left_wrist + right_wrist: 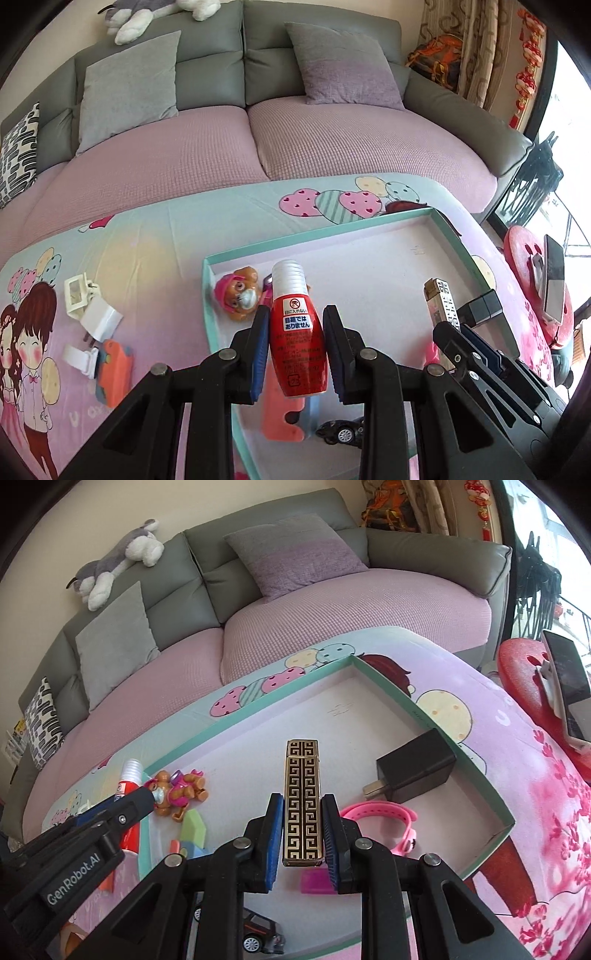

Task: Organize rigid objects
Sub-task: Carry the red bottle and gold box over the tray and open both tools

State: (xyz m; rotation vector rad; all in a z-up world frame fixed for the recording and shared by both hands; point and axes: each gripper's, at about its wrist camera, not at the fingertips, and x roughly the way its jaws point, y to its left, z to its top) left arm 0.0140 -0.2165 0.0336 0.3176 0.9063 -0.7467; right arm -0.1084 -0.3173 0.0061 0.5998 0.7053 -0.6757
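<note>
Red bottle (298, 334), label facing up, ridged white cap (290, 275) pointing away, clamped between the blue pads of the left gripper (295, 354) and held above the near left part of the tray (448, 223). Gold-and-black lighter (303, 805), greek-key pattern, gripped at its lower half by the right gripper (303, 843), jaws closed against both long sides, held over the tray's middle. Below, on the tray floor: pup figure (238, 293) in the far left corner, black charger (415, 771) against the right wall, pink strap (384, 818) just in front of it, toy car (260, 936) at the near edge, and coloured blocks (194, 829) beside the figure. Outside the tray, on the cartoon-print cloth (147, 236): white charger (99, 319), white clip (77, 293), orange toy (112, 369). Grey sofa (210, 62) behind.
</note>
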